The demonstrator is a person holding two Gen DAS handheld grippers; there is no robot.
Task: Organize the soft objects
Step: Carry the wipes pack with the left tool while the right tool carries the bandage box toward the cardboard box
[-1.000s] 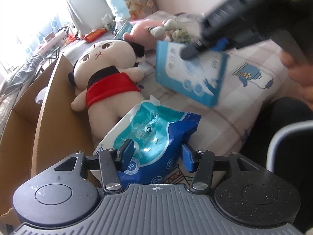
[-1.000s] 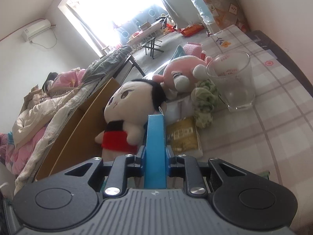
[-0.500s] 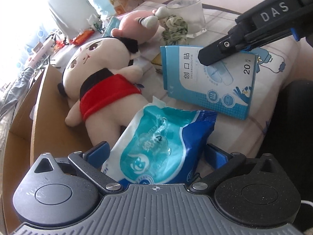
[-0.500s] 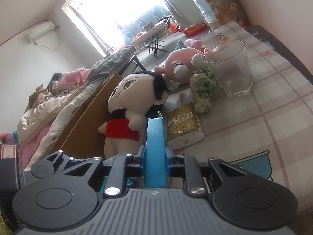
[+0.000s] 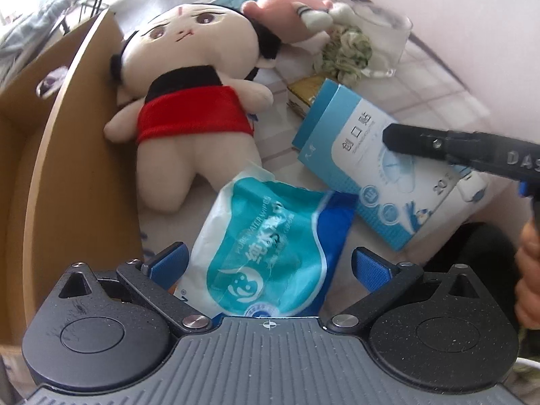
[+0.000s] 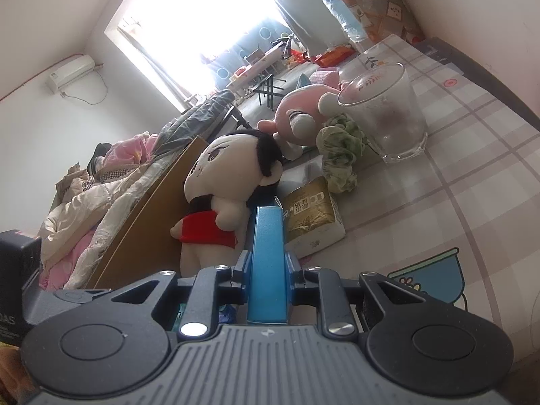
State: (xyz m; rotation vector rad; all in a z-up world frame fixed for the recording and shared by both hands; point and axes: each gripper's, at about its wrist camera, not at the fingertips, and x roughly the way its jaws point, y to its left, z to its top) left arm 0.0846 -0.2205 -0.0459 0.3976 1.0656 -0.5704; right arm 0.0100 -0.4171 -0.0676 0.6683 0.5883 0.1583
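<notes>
A teal and blue wet-wipes pack lies on the checked cloth between the fingers of my left gripper, which is open wide; its blue pads stand clear of the pack's sides. My right gripper is shut on a blue plaster box, held edge-up. In the left wrist view that box hangs low over the cloth just right of the wipes. A doll in a red skirt lies against the cardboard box. Behind it lie a pink plush and a green scrunchie.
A clear glass stands at the back right of the cloth. A gold tissue pack lies between the doll and the scrunchie. The open cardboard box wall runs along the left. A person's hand shows at the right edge.
My left gripper's jaws have spread wide off the wipes pack, and its view has tipped and rolled over the pack. My right gripper has sunk a little with the blue box.
</notes>
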